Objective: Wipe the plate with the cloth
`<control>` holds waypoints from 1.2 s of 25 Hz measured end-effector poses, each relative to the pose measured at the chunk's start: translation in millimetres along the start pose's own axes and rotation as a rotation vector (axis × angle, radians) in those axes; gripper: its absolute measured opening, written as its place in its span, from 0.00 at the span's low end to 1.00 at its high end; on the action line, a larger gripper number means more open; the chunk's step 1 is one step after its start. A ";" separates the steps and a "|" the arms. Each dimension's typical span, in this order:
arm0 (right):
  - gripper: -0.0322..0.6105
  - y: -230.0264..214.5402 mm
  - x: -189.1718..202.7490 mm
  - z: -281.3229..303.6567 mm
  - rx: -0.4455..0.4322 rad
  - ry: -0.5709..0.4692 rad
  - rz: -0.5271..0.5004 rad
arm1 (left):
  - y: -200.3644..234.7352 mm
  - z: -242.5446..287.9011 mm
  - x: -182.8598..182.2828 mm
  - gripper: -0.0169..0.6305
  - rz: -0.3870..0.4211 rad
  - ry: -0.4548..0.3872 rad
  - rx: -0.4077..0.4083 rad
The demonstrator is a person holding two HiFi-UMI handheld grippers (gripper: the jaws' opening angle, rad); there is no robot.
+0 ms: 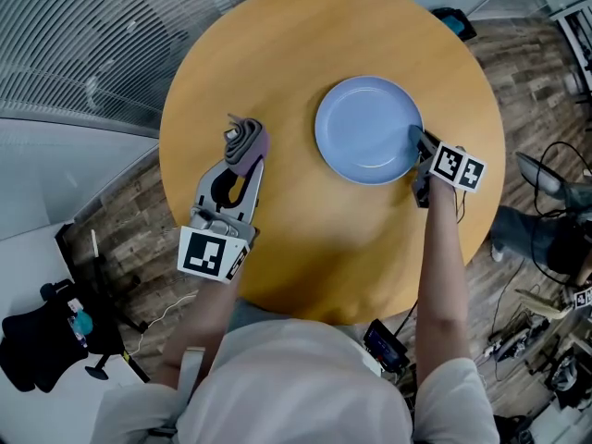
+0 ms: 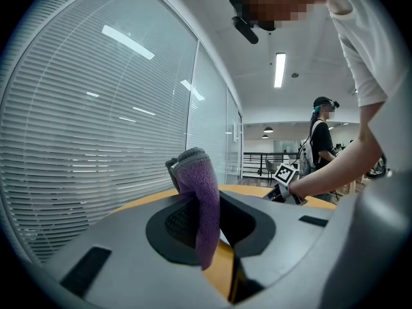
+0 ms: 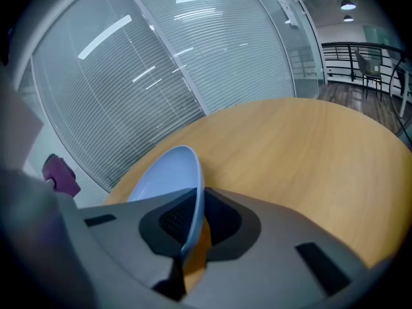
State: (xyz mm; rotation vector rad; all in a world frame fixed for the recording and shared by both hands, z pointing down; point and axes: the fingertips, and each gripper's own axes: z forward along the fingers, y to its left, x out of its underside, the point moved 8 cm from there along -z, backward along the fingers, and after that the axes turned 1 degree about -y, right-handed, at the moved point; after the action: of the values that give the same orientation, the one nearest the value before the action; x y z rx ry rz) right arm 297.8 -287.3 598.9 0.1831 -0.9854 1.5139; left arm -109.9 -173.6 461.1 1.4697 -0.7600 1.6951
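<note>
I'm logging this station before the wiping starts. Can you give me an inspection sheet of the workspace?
Surface: round wooden table, holding only the plate.
Job's things: blue plate on the table; purple cloth off the plate, to its left.
Clutter: nothing seen on the table.
Grippers: left hand-held gripper shut on the cloth; right hand-held gripper shut on the plate's rim.
Cables: loose cables on the floor at the right.
Surroundings: wood floor, blinds behind glass, another person standing further off.
</note>
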 end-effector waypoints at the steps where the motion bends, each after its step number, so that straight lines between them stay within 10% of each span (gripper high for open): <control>1: 0.10 1.9 -1.2 -1.7 -0.005 -0.003 -0.004 | -1.1 0.2 -0.7 0.11 0.000 -0.002 0.002; 30: 0.10 122.8 18.6 -94.1 -0.231 -0.100 -0.020 | -16.9 -56.5 -51.9 0.11 0.063 -0.089 0.000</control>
State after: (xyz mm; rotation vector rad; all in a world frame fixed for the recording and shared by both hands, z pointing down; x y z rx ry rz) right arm 225.5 -196.3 495.1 0.1034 -1.2260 1.3710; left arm -123.2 -125.9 400.0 1.5440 -0.8621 1.6851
